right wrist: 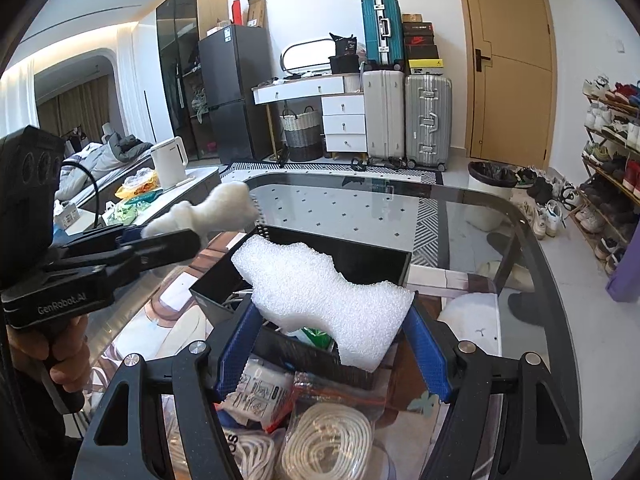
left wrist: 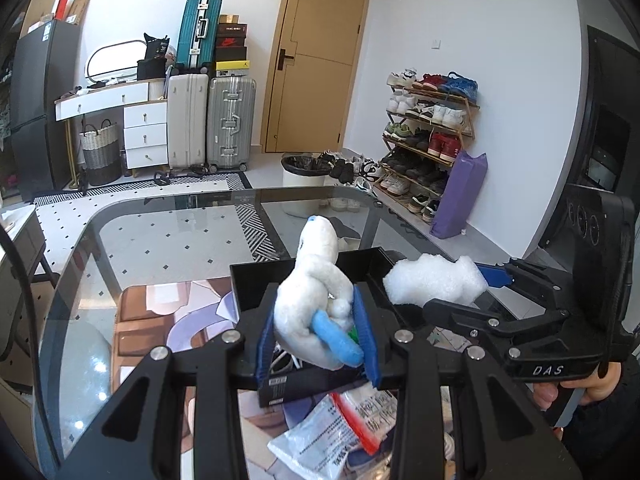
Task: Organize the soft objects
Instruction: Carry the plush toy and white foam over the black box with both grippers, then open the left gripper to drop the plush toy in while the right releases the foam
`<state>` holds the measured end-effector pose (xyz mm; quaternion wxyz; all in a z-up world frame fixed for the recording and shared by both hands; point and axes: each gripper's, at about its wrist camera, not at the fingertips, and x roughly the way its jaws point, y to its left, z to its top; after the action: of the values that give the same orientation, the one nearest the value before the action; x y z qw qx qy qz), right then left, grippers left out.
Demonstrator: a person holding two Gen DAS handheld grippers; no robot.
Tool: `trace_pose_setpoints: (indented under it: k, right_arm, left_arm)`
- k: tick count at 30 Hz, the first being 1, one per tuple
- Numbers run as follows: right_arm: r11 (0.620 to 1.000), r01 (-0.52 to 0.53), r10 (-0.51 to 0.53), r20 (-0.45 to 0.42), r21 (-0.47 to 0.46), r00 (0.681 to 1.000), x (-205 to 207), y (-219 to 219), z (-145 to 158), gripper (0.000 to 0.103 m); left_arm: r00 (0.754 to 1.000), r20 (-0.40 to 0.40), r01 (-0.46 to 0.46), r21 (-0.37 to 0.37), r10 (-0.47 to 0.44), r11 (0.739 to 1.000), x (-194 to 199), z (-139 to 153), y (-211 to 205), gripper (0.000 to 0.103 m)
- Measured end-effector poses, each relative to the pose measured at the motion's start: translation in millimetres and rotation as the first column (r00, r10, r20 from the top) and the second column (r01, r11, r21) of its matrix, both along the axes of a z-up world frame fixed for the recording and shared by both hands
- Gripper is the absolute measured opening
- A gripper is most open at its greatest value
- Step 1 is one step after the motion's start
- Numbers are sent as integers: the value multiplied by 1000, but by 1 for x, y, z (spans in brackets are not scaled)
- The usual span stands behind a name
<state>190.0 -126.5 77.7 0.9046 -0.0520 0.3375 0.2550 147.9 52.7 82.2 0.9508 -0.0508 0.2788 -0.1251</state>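
Note:
In the left wrist view my left gripper (left wrist: 316,332) is shut on a white plush toy (left wrist: 316,276) with blue parts, held upright above a black open box (left wrist: 256,280). My right gripper (left wrist: 460,290) comes in from the right, shut on a white foam piece (left wrist: 434,282) beside the plush. In the right wrist view the right gripper (right wrist: 332,348) clamps the foam piece (right wrist: 320,292) between its blue pads (right wrist: 426,356), over the black box (right wrist: 360,258). The left gripper (right wrist: 168,236) shows at the left with the plush toy (right wrist: 216,210) sticking out past its fingers.
The box stands on a glass table (left wrist: 160,232) with a rounded far edge. Plastic bags of white rope (right wrist: 328,440) and a printed packet (left wrist: 328,432) lie near me. A white kettle (right wrist: 170,162) stands on a side counter at the left. A shoe rack (left wrist: 432,128) lines the right wall.

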Motion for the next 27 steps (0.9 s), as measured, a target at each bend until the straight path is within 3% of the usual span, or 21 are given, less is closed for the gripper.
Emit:
trace_pose_setpoints:
  k: [18,27]
  right_arm:
    - [998,-54,52,-27,-38,998,31,19,-32,73]
    - [997,-64,63,-20,-44,998,35,20,-35,73]
  left_arm:
    - [996,-85,25,23,-23,999,42,-31,-4,34]
    - [995,-101,25,45,-20,999,48,-39,-5,35]
